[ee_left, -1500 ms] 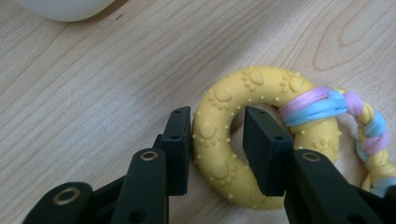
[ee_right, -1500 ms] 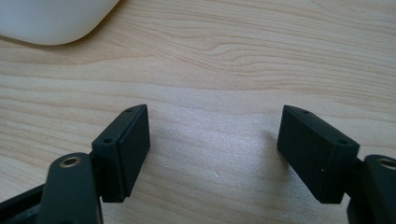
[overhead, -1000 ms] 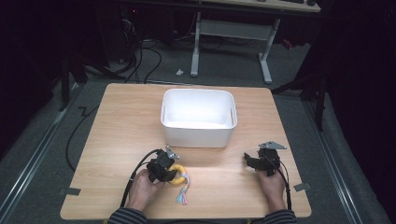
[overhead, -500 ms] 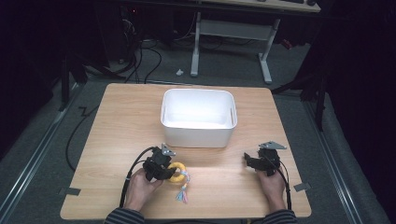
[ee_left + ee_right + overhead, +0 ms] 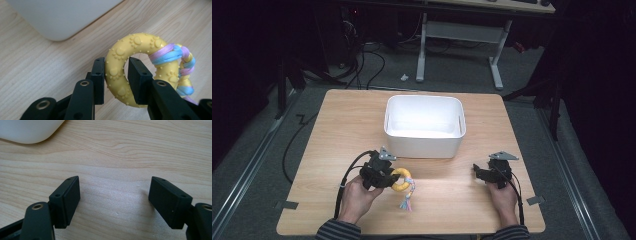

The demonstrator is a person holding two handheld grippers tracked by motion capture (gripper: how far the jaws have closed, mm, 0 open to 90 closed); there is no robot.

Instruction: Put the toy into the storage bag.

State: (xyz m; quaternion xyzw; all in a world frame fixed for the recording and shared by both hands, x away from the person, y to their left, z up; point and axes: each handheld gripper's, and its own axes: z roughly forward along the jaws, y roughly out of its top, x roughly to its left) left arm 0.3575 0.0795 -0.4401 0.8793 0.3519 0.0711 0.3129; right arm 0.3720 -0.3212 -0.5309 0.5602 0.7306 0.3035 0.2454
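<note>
No brand, label or writing can be read on anything here. The left gripper (image 5: pixel 116 81) has its jaws pinching the yellow ring toy (image 5: pixel 120 75), one jaw through the hole and one outside; raised paw prints and dots cover the ring, and a purple, blue and yellow braided rope (image 5: pixel 183 67) is knotted to it. The toy (image 5: pixel 401 179) sits near the surface's (image 5: pixel 342 125) front edge, left of centre, just in front of the white bin (image 5: pixel 424 145). The right gripper (image 5: pixel 113 200) hovers near the front right corner, jaws spread wide over bare wood, with open room around it.
</note>
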